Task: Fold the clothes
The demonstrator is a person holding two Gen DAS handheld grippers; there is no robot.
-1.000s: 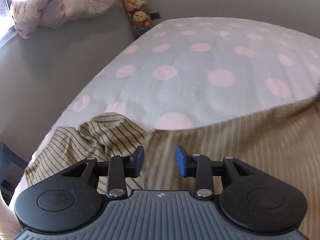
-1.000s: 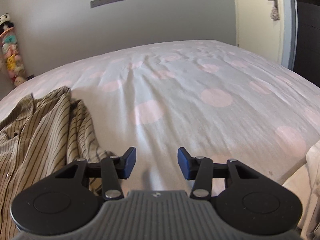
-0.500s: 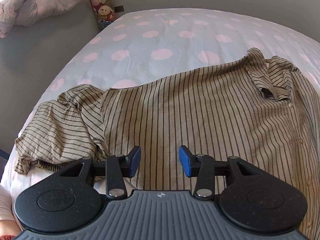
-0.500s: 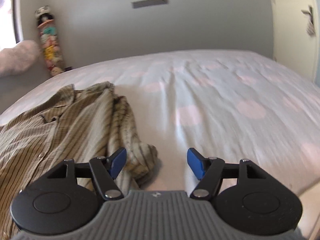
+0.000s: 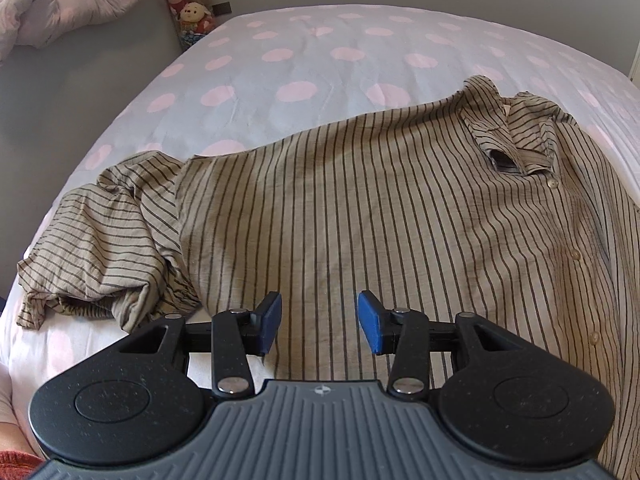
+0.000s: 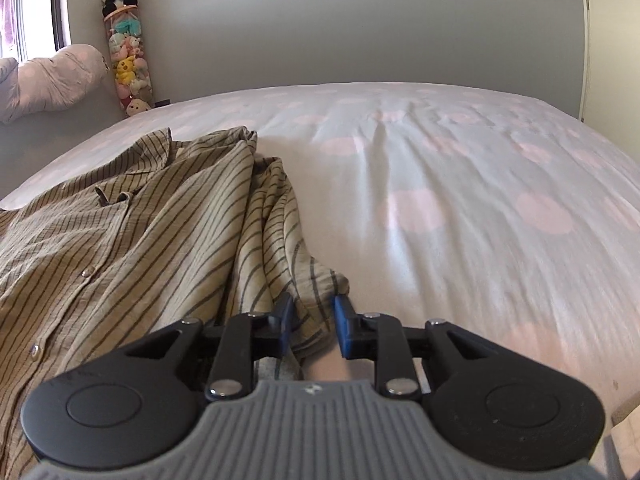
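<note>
A tan shirt with dark stripes (image 5: pixel 360 208) lies spread front-up on the bed, collar (image 5: pixel 508 136) at the far right and one sleeve (image 5: pixel 100 248) bunched at the left. My left gripper (image 5: pixel 319 322) hovers open over the shirt's lower body, nothing between its blue pads. In the right wrist view the shirt (image 6: pixel 120 240) fills the left side and its other sleeve (image 6: pixel 288 240) runs crumpled toward me. My right gripper (image 6: pixel 314 322) has its jaws drawn in around that sleeve's end, with the cloth pinched between them.
The bed (image 6: pixel 460 200) has a pale sheet with pink dots and wide bare room to the right of the shirt. A grey headboard (image 5: pixel 80 92) with a pink duvet (image 5: pixel 68 4) stands at the left. A tube of plush toys (image 6: pixel 126 60) stands in the corner.
My right gripper moved left and down to the sleeve end and its jaws narrowed onto it. The left gripper pulled back slightly over the shirt and stayed open.
</note>
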